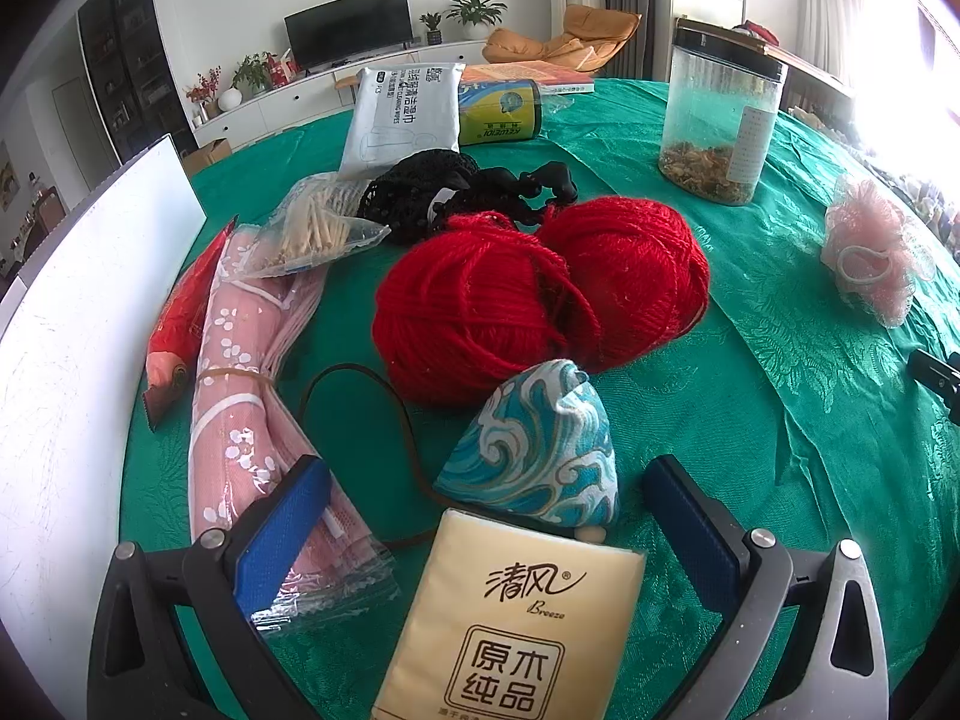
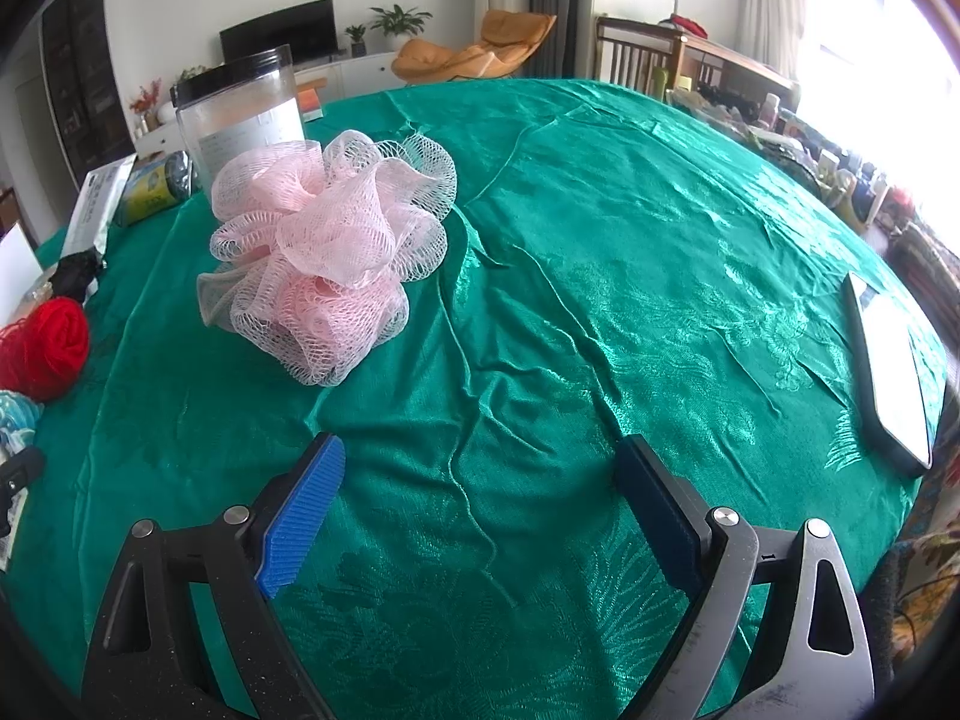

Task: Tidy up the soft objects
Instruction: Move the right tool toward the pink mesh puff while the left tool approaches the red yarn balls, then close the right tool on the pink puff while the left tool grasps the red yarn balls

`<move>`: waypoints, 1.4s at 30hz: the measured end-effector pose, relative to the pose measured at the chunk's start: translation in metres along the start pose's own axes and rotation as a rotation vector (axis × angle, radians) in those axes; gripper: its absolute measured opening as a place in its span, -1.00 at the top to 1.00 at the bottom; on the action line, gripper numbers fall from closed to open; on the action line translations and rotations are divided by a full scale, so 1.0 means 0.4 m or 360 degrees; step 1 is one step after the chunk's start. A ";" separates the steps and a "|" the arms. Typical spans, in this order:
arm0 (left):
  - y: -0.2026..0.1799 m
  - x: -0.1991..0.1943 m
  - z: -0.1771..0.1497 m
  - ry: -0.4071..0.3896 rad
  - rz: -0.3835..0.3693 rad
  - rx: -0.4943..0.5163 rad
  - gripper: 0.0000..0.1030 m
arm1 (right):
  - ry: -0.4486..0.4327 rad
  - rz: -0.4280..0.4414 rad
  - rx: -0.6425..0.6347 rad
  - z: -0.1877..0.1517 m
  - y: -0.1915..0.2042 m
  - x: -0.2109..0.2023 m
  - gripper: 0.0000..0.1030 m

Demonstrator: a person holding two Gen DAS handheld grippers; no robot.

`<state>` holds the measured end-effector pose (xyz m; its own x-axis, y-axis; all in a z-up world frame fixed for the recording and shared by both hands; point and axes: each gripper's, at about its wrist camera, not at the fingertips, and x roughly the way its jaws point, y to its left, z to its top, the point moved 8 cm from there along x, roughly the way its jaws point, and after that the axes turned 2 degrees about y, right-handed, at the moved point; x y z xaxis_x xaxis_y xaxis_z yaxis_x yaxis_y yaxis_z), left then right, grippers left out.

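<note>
Left wrist view: left gripper [image 1: 489, 516] is spread wide, grasping nothing. A tissue pack [image 1: 510, 624] lies between its blue pads [image 1: 282, 534], not pinched. Landmark: the two red yarn balls [image 1: 540, 294] on the green tablecloth [image 1: 780, 420]. Just in front of the yarn, touching the tissue pack's far edge, sits a blue wave-pattern pouch [image 1: 540, 444]. Left of the yarn: pink bagged fabric roll [image 1: 252, 384], red packet [image 1: 180, 324], bag of cotton swabs [image 1: 312, 228]. Behind the yarn: black mesh item [image 1: 444, 192], wet wipes pack [image 1: 402, 114], green roll [image 1: 501, 111]. Right of the yarn and farther back: clear lidded jar [image 1: 720, 120]. Far right of the yarn: pink bath pouf [image 1: 870, 252].

Right wrist view: right gripper [image 2: 480, 492] is released, pads apart over bare cloth, holding nothing. The bath pouf [image 2: 327, 252] lies ahead-left of it, apart from the fingers, with the jar [image 2: 246, 114] just behind. Yarn [image 2: 45, 348] is at the left edge, well left of the pouf. White tray [image 2: 888, 378] at the right table edge.
</note>
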<state>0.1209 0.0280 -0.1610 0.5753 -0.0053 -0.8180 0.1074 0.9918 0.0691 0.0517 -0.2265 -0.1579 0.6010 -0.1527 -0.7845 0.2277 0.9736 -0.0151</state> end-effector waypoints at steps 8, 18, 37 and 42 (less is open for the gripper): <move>0.001 0.000 0.000 0.0000 0.0000 0.0000 -1.00 | -0.0002 0.0000 0.0000 -0.001 0.000 0.000 -0.81; -0.024 -0.023 -0.019 0.0272 -0.0092 0.0213 -1.00 | -0.0004 0.0003 -0.0002 -0.001 0.001 0.000 -0.81; -0.097 0.078 0.181 0.0385 -0.0220 0.0660 -0.70 | -0.0058 0.0429 0.0145 0.036 0.023 -0.059 -0.80; -0.075 0.057 0.214 0.0356 -0.0354 0.0443 -0.22 | -0.0106 0.0553 0.0129 0.168 0.094 -0.054 -0.80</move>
<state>0.2002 -0.0128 -0.1327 0.3265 -0.1575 -0.9320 0.4418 0.8971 0.0032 0.0989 -0.1980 -0.0999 0.7014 0.1713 -0.6919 0.0596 0.9532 0.2965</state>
